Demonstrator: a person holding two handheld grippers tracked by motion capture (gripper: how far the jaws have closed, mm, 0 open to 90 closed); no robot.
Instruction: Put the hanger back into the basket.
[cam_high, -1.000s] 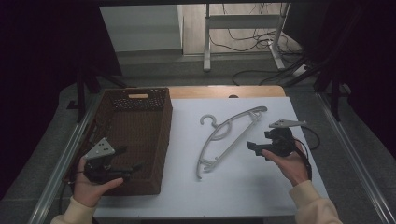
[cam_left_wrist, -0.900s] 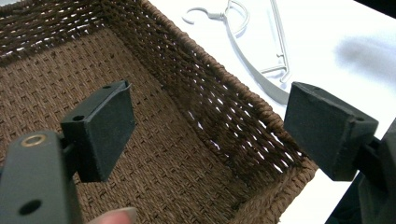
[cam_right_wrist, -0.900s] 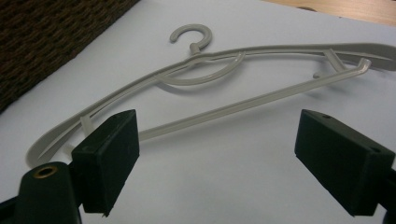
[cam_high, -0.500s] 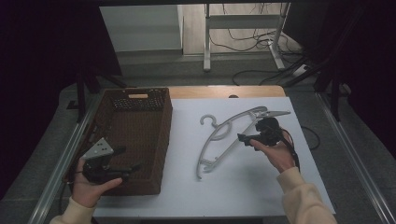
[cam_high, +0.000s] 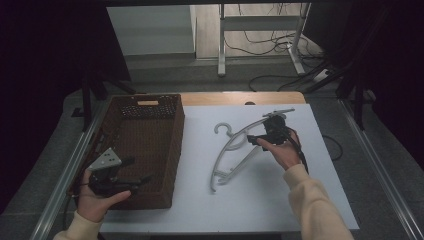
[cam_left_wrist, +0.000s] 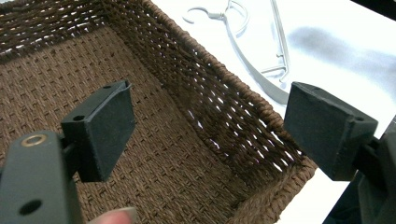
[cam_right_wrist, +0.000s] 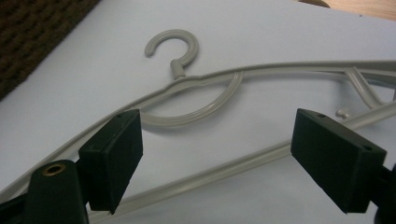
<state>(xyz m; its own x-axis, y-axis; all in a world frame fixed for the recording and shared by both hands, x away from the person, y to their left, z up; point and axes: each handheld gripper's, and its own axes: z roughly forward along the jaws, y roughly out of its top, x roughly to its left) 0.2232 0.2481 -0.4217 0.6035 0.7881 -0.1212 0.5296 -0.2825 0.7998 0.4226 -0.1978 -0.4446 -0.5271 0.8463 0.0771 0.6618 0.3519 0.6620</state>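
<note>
A: How many items lie on the bench?

B: Two. One pale grey plastic clothes hanger (cam_high: 235, 152) with a round hook, lying flat on the white sheet (cam_high: 300, 200) that covers the bench, and one dark brown woven rectangular basket (cam_high: 172, 150) at the left edge of that sheet. Two hand-held grippers are present, one per hand.

A: Any legible writing or brand?

B: None can be read on the hanger, the basket or the grippers.

A: Contents of the basket?

B: Its woven floor is bare in the left gripper view.

A: State of each gripper?

B: Left hand-held gripper (cam_left_wrist: 208, 133): jaws spread wide, nothing between them, poised over the basket's near corner. Right hand-held gripper (cam_right_wrist: 217, 156): jaws spread, having just narrowed slightly; they straddle the hanger's upper arm and lower bar from above, and the pads are not pressing on either.

A: Position of the hanger?

B: Centre of the sheet, hook toward the far side, beside the basket but apart from it.
</note>
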